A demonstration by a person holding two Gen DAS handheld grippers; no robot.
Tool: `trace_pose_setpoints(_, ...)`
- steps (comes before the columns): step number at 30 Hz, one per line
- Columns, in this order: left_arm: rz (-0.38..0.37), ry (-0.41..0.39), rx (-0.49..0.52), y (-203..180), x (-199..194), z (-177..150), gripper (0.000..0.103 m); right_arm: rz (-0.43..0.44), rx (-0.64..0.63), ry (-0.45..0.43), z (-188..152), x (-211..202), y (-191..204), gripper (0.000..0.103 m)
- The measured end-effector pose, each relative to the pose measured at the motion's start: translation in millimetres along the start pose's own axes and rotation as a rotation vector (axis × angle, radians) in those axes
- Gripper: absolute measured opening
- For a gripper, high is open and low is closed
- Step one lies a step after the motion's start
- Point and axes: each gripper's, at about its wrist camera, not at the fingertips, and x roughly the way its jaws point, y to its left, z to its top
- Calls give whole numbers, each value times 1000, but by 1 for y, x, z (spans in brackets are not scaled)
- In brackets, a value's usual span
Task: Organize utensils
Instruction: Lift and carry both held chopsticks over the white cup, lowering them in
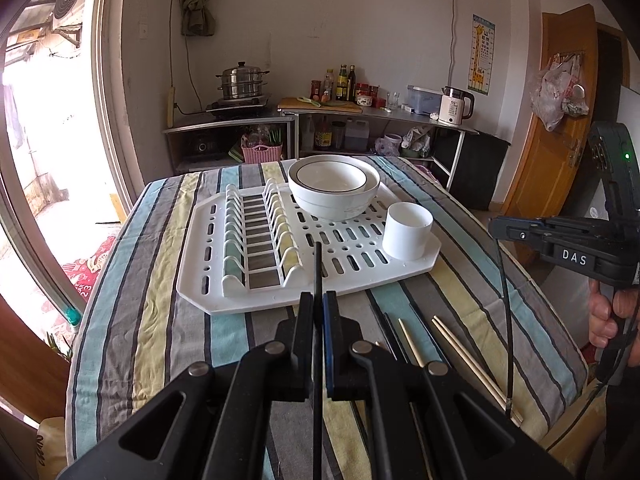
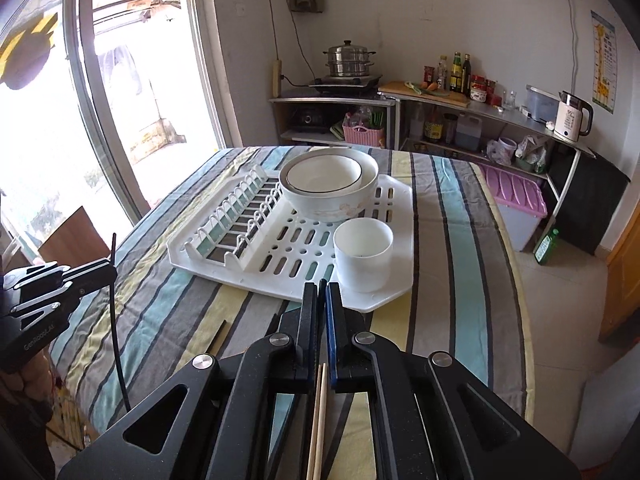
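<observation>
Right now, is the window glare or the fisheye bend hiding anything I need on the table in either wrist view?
Left wrist view: window blown out, edges bowed, yet the black chopstick in the left gripper, drying rack and white cup read sharply. Right wrist view: same glare at left; right gripper hides most of the wooden chopsticks.

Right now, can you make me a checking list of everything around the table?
Surface: striped tablecloth, wrinkled.
Job's things: white rack holding stacked bowls and white cup; wooden chopsticks loose on the cloth.
Clutter: nothing seen.
Grippers: left tongs shut on left black chopstick; right tongs shut on right black chopstick.
Cables: wall cord only, away from the table.
Surroundings: shelf with steamer pot and kettle; bright window.
</observation>
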Motion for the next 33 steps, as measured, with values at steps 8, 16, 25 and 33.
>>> trace_pose_setpoints(8, -16, -49, 16, -11, -24, 13, 5, 20, -12, -84, -2, -44, 1, 3)
trace_pose_setpoints(16, -46, -86, 32, -21, -32, 32, 5, 11, -16, -161, 9, -70, -1, 3)
trace_pose_setpoints(25, -101, -114, 34, -34, -21, 74, 5, -12, 5, -202, 44, -66, -16, 3)
trace_pose_setpoints(33, -139, -128, 40, -49, -2, 123, 5, -21, 19, -243, 80, -64, -30, 2)
